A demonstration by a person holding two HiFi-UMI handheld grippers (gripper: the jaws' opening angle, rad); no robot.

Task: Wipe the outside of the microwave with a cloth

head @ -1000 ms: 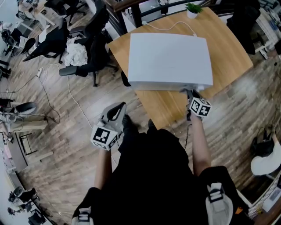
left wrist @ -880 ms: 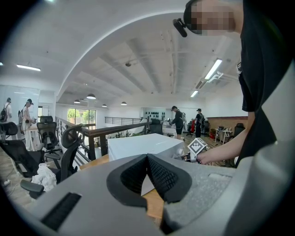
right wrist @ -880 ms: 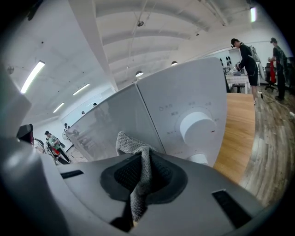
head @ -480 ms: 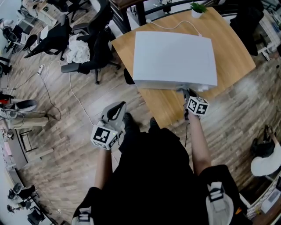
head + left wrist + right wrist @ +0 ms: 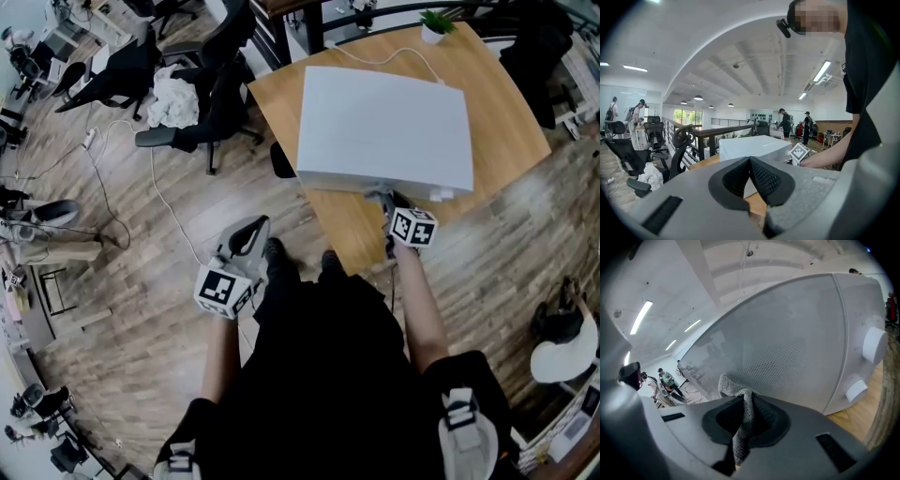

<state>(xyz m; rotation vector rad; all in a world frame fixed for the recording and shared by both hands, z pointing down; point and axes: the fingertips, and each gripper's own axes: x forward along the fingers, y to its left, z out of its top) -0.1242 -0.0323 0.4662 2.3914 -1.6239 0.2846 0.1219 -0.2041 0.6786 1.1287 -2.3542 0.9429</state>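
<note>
the left gripper (image 5: 750, 160) has its jaws pressed together with nothing between them, and beyond them a white microwave (image 5: 751, 146) sits on a wooden table (image 5: 704, 162), a marker cube (image 5: 798, 153) just right of it.

plank floor (image 5: 122, 309), black chairs (image 5: 214, 94), vaulted ceiling (image 5: 717, 51)

Open-plan office, mezzanine level. Black swivel chairs (image 5: 220, 94) sit pushed around on a wood-plank floor (image 5: 122, 309), with a loose cable (image 5: 155, 202) trailing across it. A wooden desk (image 5: 506, 103) holds a small potted plant (image 5: 433, 21). A dark railing (image 5: 717, 133) edges the floor. Strip lights (image 5: 822, 70) hang under a white vaulted ceiling (image 5: 740, 51). People (image 5: 784, 123) stand at workstations further back.
</note>
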